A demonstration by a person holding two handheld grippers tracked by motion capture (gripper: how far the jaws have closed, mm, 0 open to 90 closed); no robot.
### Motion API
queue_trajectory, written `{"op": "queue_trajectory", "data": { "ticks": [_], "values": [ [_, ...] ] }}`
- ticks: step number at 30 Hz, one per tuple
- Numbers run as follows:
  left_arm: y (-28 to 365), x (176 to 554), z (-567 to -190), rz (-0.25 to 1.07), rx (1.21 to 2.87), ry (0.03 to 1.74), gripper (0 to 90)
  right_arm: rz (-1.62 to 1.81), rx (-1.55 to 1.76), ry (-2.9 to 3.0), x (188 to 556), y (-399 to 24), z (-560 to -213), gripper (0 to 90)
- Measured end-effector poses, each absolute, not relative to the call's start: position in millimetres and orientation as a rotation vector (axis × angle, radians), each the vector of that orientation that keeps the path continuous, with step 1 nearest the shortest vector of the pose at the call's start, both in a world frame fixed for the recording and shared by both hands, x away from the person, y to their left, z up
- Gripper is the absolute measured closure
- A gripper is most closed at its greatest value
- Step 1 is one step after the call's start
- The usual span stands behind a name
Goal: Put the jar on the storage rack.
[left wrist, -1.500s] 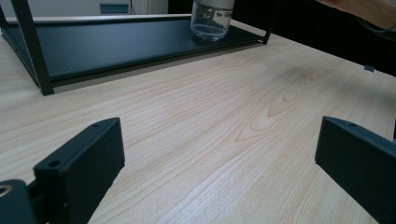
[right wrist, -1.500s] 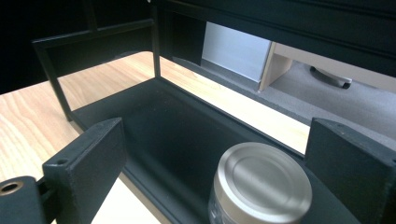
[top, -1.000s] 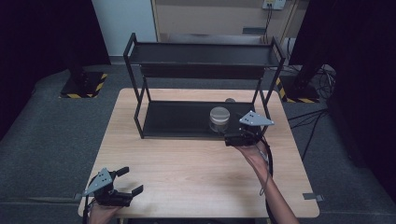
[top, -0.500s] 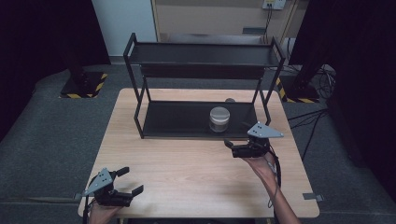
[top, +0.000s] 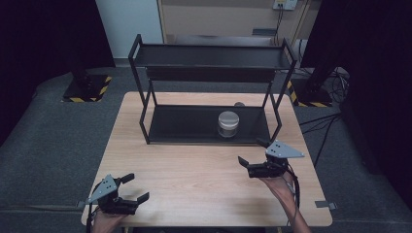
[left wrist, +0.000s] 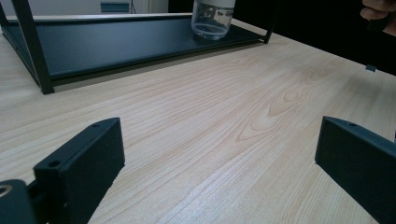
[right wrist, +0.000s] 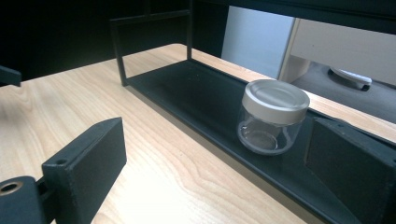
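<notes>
Since the jar [right wrist: 273,116] on the rack's lower shelf [top: 194,127] looks light, rigid and slick, grip below its lid; both your right gripper [top: 255,158] and left gripper [top: 132,188] have fingers apart.

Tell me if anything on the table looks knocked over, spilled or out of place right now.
Nothing stands out. The clear jar stands upright on the lower shelf of the black rack, its white lid on, apparently empty. The rack sits square on the wooden table. Both claws, left and right, are open and hold nothing.
</notes>
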State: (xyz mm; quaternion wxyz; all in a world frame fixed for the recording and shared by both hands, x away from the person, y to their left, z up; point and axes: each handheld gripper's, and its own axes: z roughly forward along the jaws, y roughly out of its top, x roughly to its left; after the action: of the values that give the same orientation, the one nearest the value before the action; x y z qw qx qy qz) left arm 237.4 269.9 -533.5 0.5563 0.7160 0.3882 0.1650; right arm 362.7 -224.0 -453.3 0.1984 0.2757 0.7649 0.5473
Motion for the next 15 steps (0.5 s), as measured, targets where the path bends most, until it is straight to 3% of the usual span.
{"op": "queue_trajectory", "data": {
  "ticks": [15],
  "values": [
    [270, 239, -535, 0.386, 1.686, 0.930, 0.1, 1.568, 0.777, 2.132, 344, -238, -468, 5.1]
  ]
}}
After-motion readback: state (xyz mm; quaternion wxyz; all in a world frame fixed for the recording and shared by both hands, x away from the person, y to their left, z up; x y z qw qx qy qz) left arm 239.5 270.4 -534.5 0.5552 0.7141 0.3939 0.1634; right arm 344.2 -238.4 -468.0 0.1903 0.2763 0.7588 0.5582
